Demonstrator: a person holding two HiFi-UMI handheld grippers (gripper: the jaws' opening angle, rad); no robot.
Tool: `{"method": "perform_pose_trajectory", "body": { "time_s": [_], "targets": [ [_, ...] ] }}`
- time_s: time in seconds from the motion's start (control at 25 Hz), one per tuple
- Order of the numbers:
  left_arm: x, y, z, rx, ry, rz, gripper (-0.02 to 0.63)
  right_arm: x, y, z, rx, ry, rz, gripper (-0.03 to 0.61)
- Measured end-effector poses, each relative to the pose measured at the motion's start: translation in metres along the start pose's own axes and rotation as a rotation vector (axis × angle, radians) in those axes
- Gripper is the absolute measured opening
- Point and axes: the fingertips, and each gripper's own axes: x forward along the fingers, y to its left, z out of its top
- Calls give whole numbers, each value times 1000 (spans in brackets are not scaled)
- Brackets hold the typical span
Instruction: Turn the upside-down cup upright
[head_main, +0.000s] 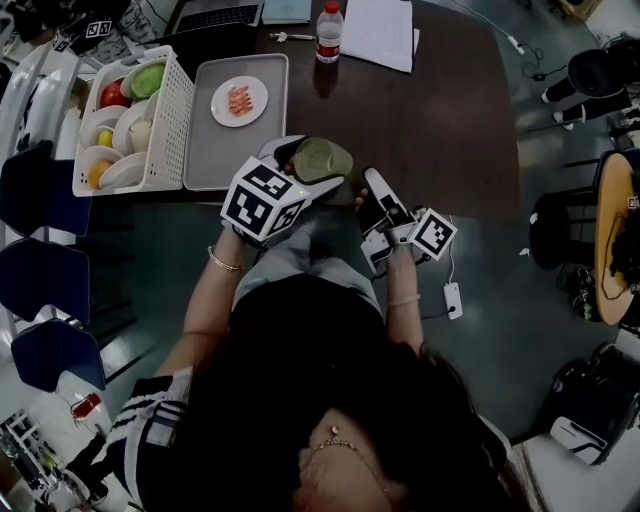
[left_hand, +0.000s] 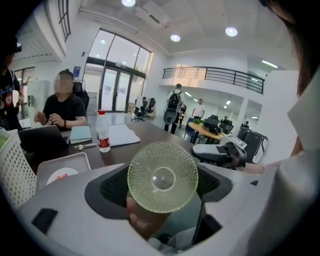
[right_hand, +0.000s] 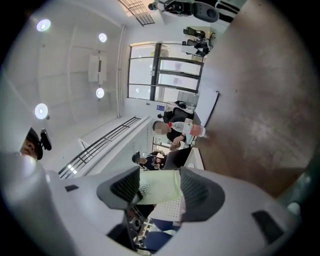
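A pale green dimpled cup (head_main: 325, 158) hangs over the near edge of the dark brown table (head_main: 440, 120), held between the pads of my left gripper (head_main: 298, 172). In the left gripper view the cup (left_hand: 162, 177) shows its round base to the camera and fills the gap between the jaws. My right gripper (head_main: 368, 190) sits close to the cup's right side, its jaws apart. In the right gripper view the cup (right_hand: 159, 184) appears side-on in the gap of that gripper (right_hand: 159, 190). Whether its pads touch the cup is unclear.
A white basket (head_main: 175, 110) with bowls of fruit stands at the table's left. Beside it is a grey tray (head_main: 235, 150) with a small plate of food (head_main: 240, 100). A water bottle (head_main: 329, 32), papers (head_main: 378, 30) and a laptop (head_main: 215, 15) lie at the far side. A person (left_hand: 62, 107) sits opposite.
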Motion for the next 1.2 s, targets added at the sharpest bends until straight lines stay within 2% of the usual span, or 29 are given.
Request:
{"method": "perform_pose_trajectory", "body": {
  "time_s": [0.16,0.28,0.44,0.76,1.2],
  "targets": [
    [15,-1,-15,45,68,11,396,-2,1,3,-80,-3,-50,228],
    [28,-1,-31,94,133,22,396,-3,2,5,-141,-10,-83,162],
    [44,6,-49,179,204,50,396,-8,4,7,-162,-23,-101,129],
    [67,14,-75,246,306,45,396,-15,0,7,-147,-32,-115,116],
    [88,23,-109,261,395,17,396,-19,-2,2,-127,-45,-121,110]
  ]
}}
